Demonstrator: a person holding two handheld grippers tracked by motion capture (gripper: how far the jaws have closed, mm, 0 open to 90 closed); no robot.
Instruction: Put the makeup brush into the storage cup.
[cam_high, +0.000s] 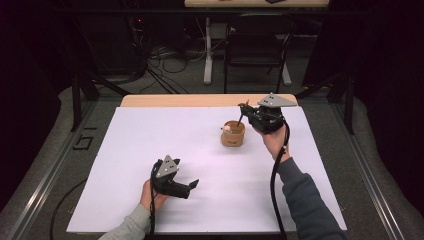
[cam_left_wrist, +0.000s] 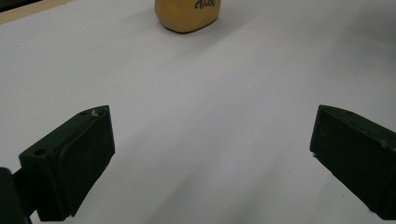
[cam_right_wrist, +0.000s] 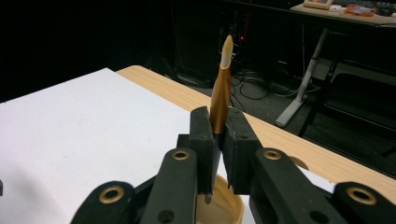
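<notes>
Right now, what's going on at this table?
A person works two handheld grippers over a white-covered table. The right gripper is shut on a slim gold pen-like stick with a pale tip, holding it upright just above a small round tan wooden cup. The left gripper sits idle nearer the person, jaws open with nothing between them, pointed towards the cup.

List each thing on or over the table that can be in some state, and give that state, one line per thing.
left gripper: jaws wide open, nothing between them, low over the white sheet.
right gripper: shut on the pen, above the cup.
pen: clamped between the jaws, standing roughly upright in the right gripper view.
cup: upright on the sheet, open at the top, under the right gripper.
</notes>
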